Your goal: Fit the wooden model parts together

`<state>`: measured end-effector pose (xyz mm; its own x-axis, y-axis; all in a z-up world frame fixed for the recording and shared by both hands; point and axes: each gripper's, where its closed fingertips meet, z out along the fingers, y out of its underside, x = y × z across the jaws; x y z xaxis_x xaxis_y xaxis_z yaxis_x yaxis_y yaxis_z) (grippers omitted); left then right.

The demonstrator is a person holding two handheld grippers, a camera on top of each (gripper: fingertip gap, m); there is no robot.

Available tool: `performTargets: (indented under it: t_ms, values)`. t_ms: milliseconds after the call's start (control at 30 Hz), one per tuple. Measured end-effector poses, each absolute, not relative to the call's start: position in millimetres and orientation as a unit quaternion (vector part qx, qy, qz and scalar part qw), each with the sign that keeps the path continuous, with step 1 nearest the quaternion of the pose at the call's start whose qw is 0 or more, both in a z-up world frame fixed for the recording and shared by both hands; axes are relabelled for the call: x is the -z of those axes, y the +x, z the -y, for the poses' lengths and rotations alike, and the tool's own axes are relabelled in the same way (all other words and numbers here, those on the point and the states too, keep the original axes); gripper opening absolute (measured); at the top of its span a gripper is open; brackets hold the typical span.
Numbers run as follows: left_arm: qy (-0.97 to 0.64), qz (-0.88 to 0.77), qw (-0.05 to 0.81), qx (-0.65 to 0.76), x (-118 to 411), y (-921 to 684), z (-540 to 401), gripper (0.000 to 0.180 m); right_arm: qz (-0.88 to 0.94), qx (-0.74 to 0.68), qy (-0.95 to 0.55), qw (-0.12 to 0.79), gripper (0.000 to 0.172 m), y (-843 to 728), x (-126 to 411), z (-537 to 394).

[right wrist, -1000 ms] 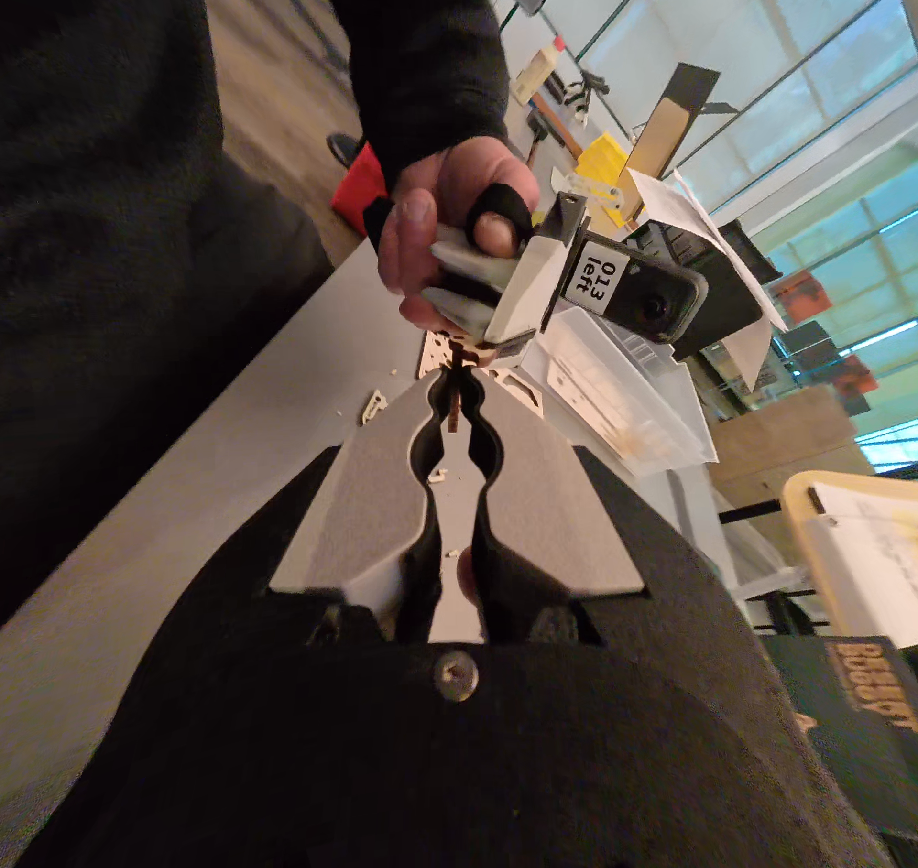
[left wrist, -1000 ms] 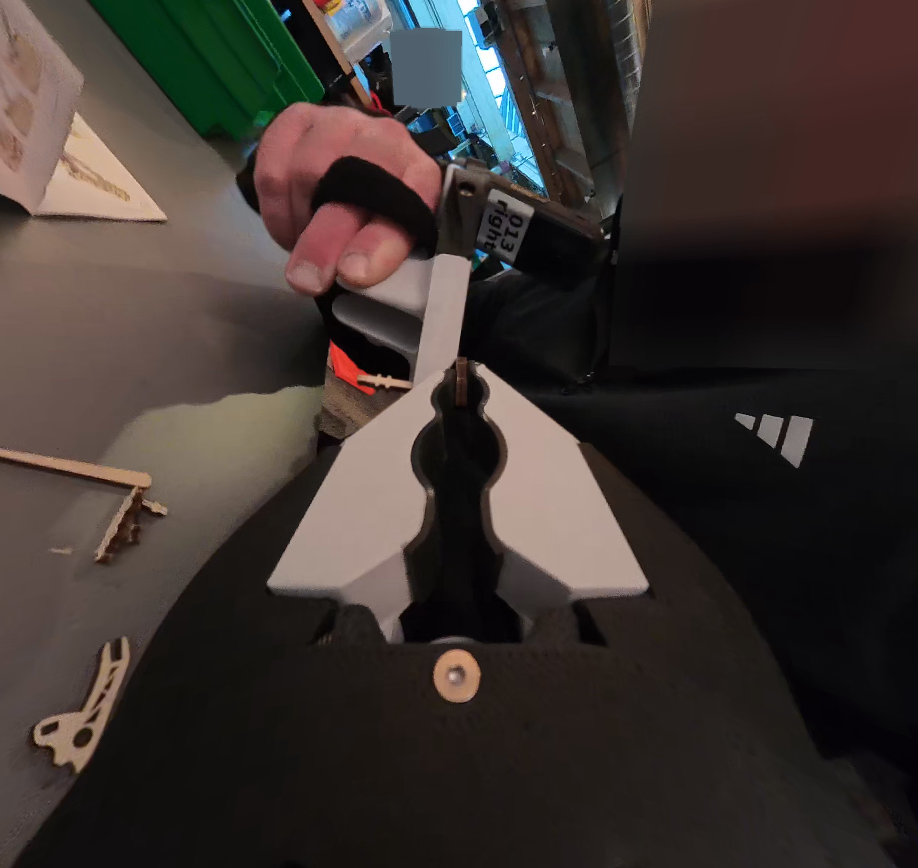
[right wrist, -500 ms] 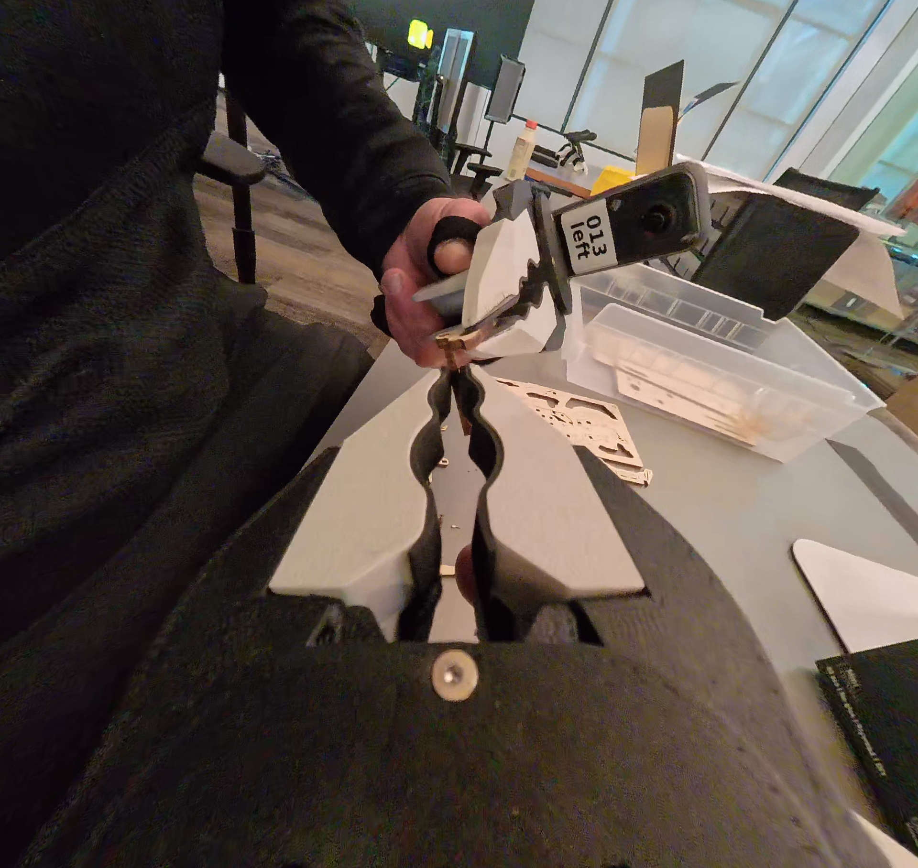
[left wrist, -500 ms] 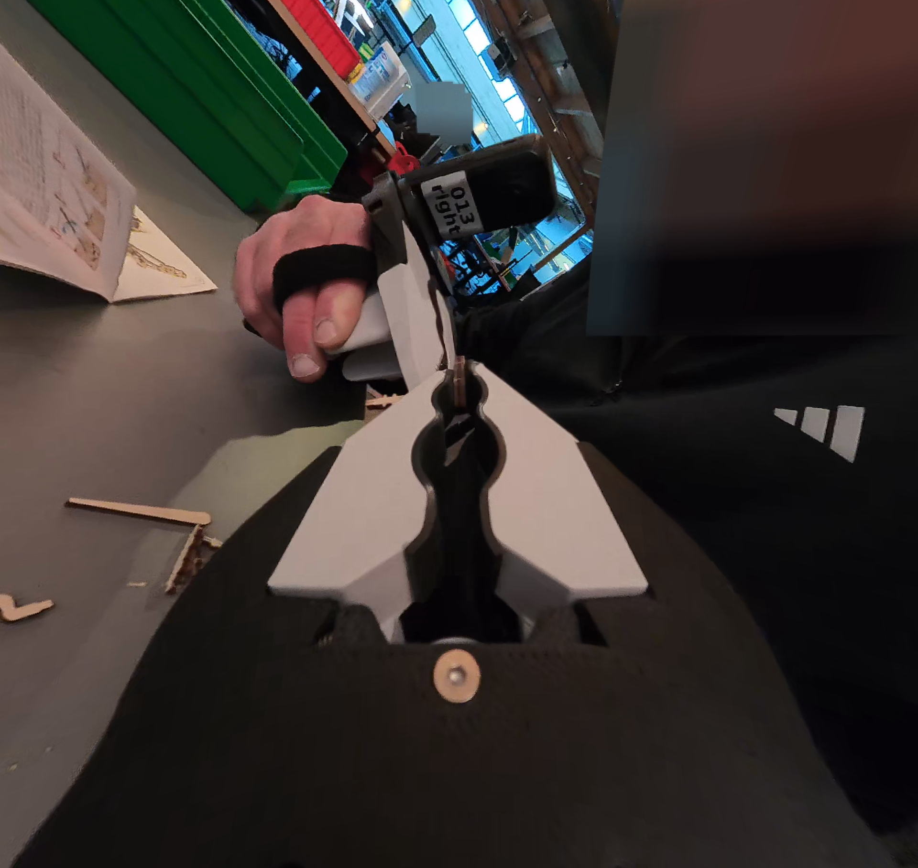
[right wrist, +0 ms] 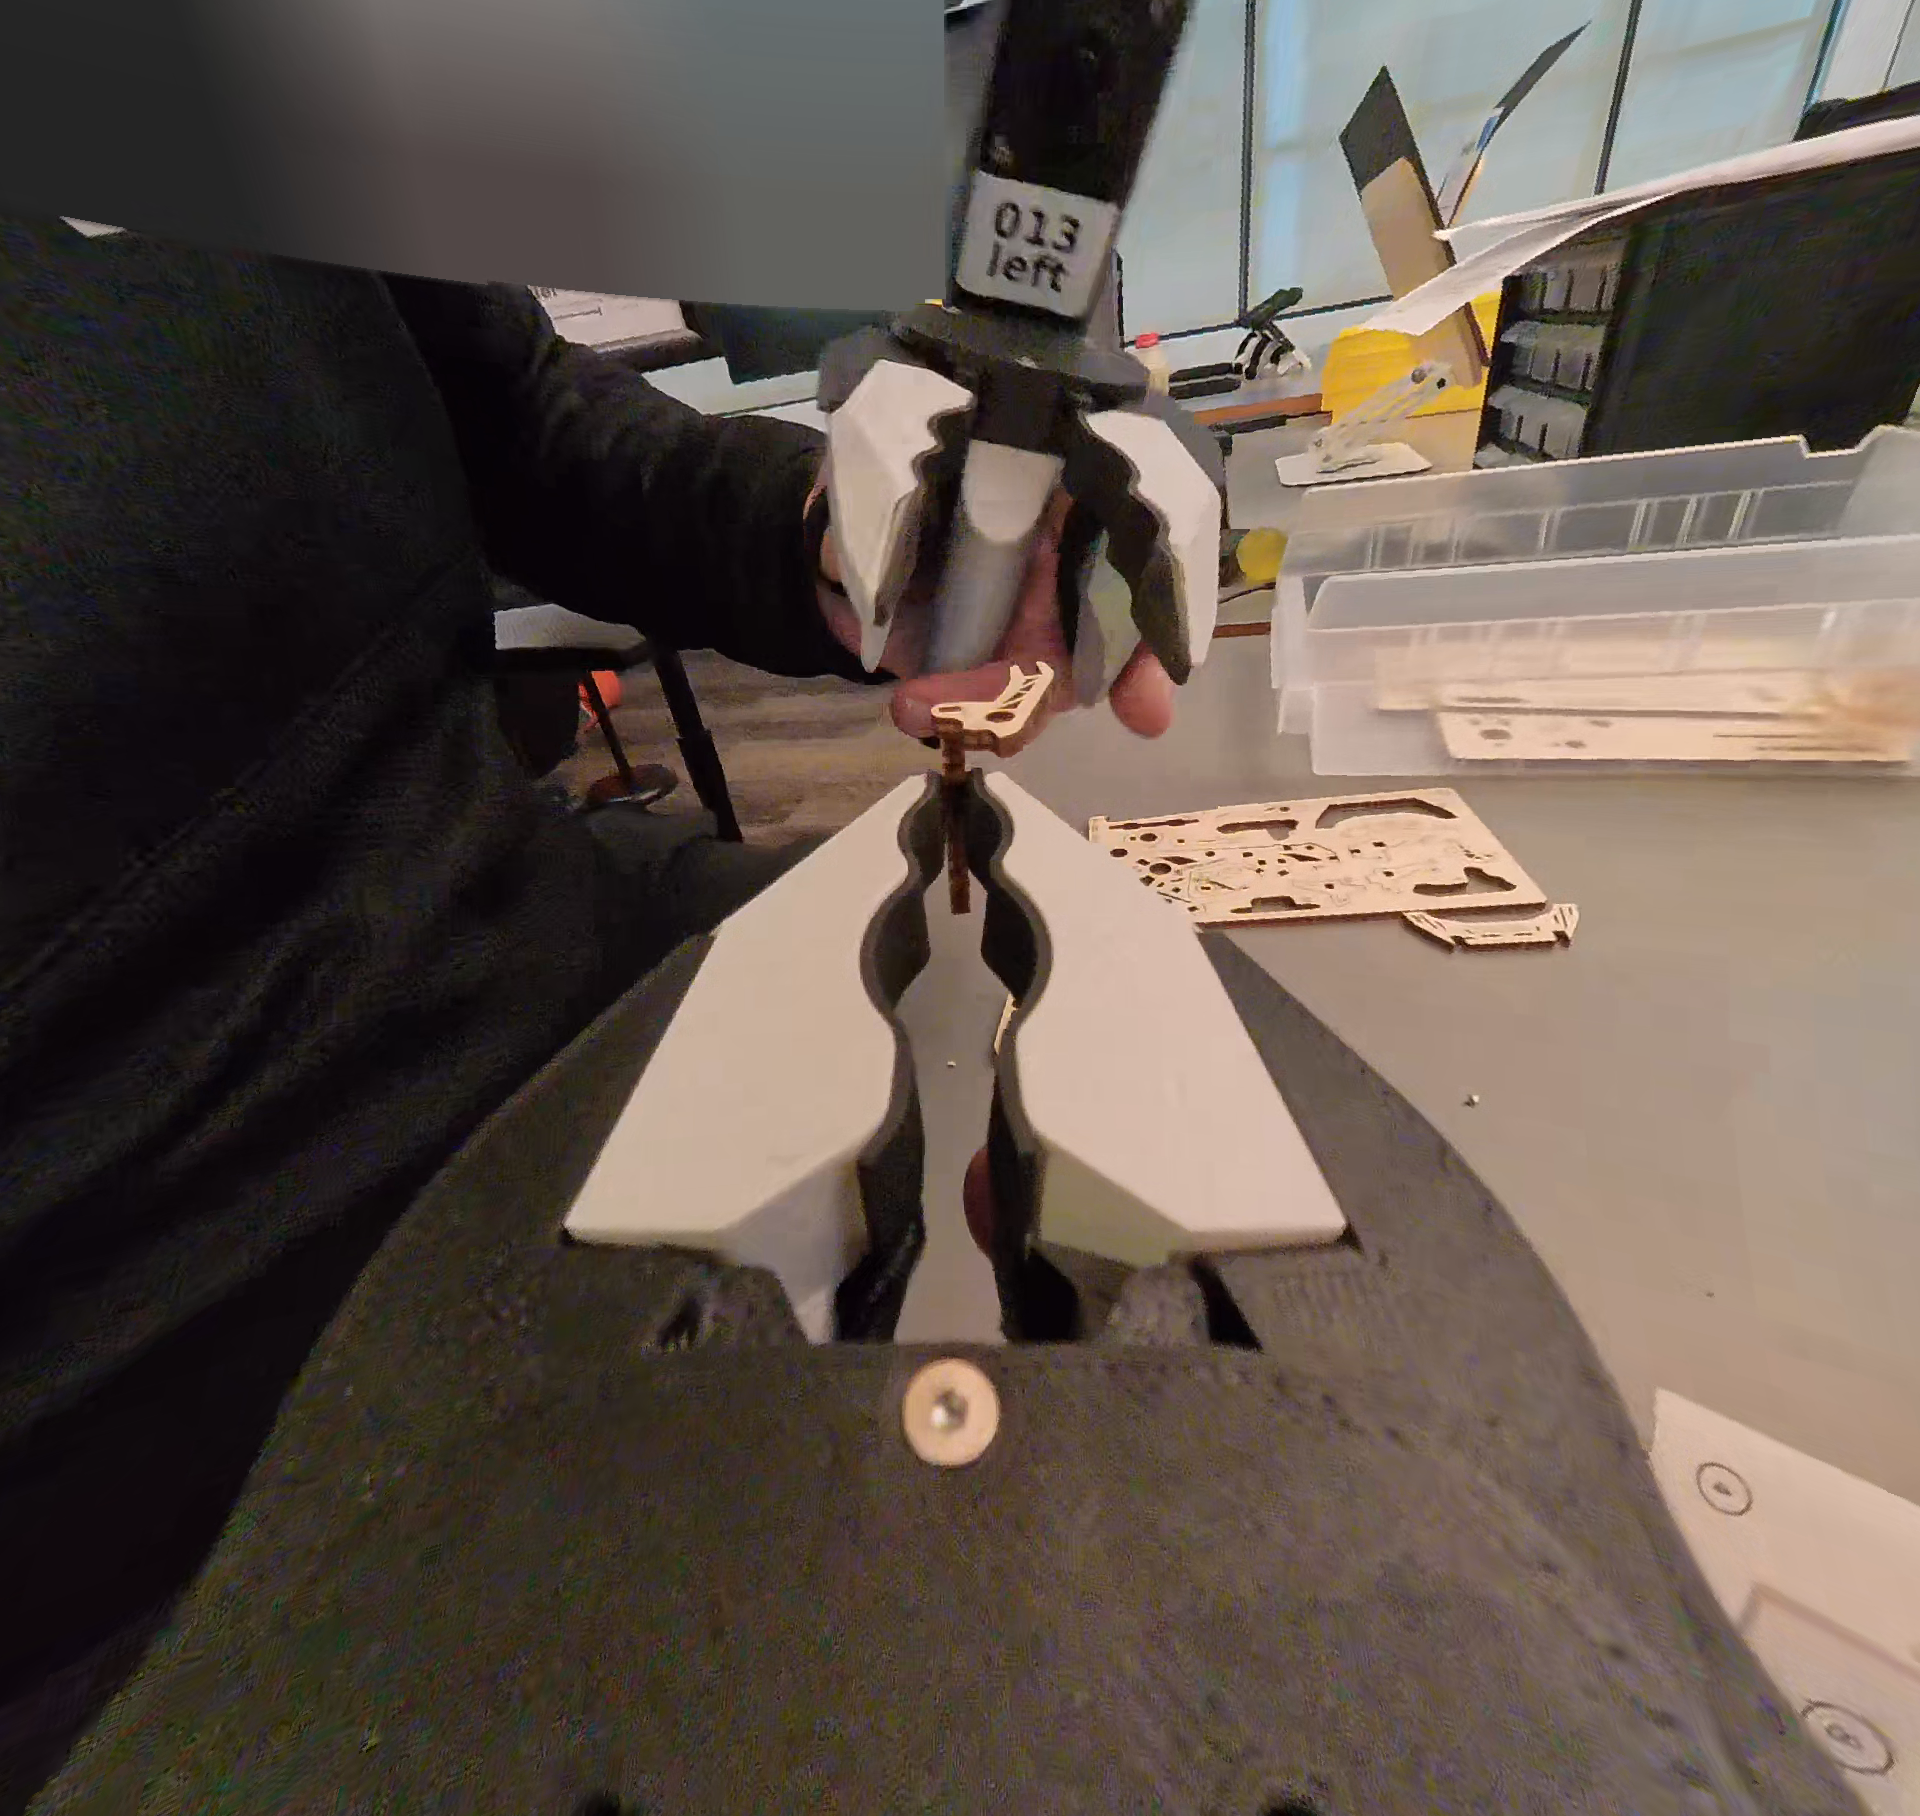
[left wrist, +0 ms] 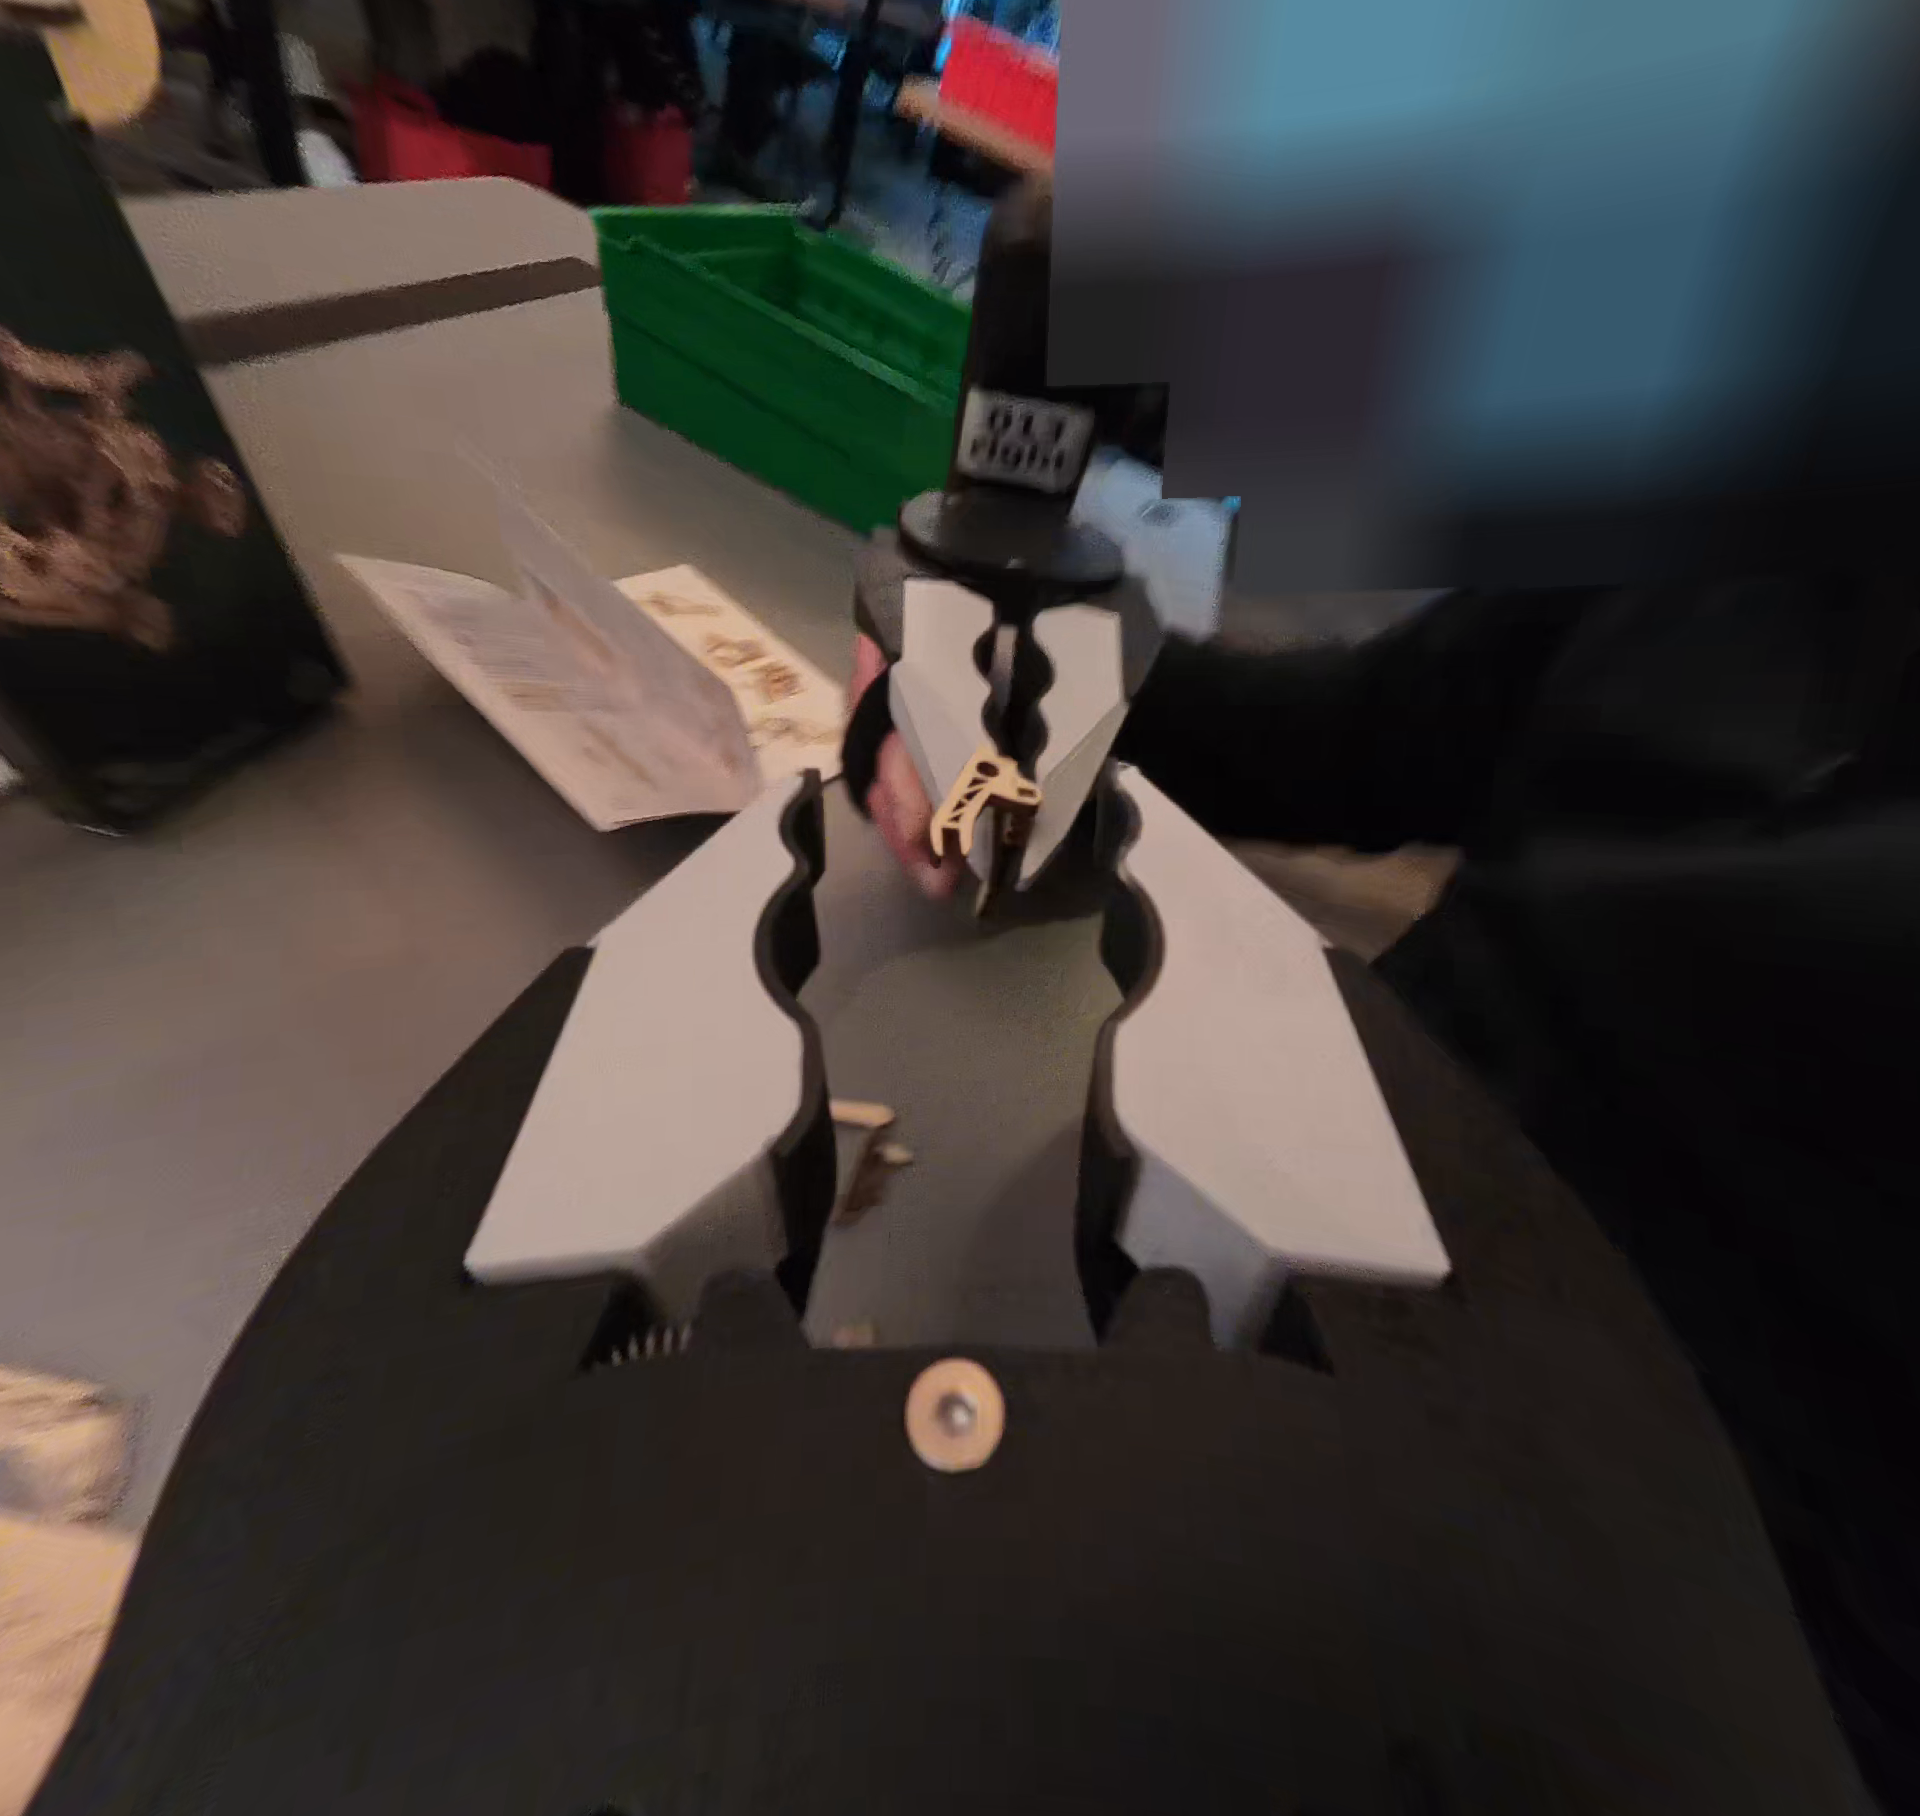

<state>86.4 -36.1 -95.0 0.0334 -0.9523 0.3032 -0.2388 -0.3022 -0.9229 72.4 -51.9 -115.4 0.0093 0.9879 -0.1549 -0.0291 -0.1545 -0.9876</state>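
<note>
Left hand-held gripper (left wrist: 961, 935) now stands wide w/ nothing between its pads; half a sec. ago it was pinched narrow at the wooden sub-assy. Right hand-held gripper (right wrist: 954, 790) remains clamped on the wooden sub-assy (right wrist: 977, 717), held above the desk (right wrist: 1558, 1091) betw. both units. Judgement: the joint is seated, so the left unit is free to fetch another part from the punched sheet (right wrist: 1320, 857).

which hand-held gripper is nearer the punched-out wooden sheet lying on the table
Right. The right hand-held gripper, shut on a wooden part, is beside the wooden sheet; the open left hand-held gripper is farther back, above the table.
</note>
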Motion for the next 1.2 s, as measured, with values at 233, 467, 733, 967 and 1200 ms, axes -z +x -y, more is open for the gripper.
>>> performTargets:
  t_ms: [233, 467, 733, 967, 1200]
  values:
    - [-0.613, -0.594, 0.398, 0.337, 110, 93, 40, 0.038, 0.44, -0.546, -0.539, 0.466, 0.001, 69, 114, 50]
    - [-0.616, -0.54, 0.395, 0.414, 105, 96, 42, 0.023, 0.429, -0.566, -0.527, 0.466, 0.001, 71, 110, 52]
    - [-0.627, -0.489, 0.41, 0.447, 103, 97, 36, 0.022, 0.412, -0.564, -0.532, 0.48, 0.001, 73, 108, 47]
    - [-0.638, -0.38, 0.377, 0.553, 95, 100, 34, 0.02, 0.408, -0.561, -0.515, 0.504, 0.002, 76, 102, 46]
    - [-0.632, -0.358, 0.386, 0.569, 94, 103, 31, 0.02, 0.397, -0.564, -0.517, 0.506, 0.002, 79, 102, 44]
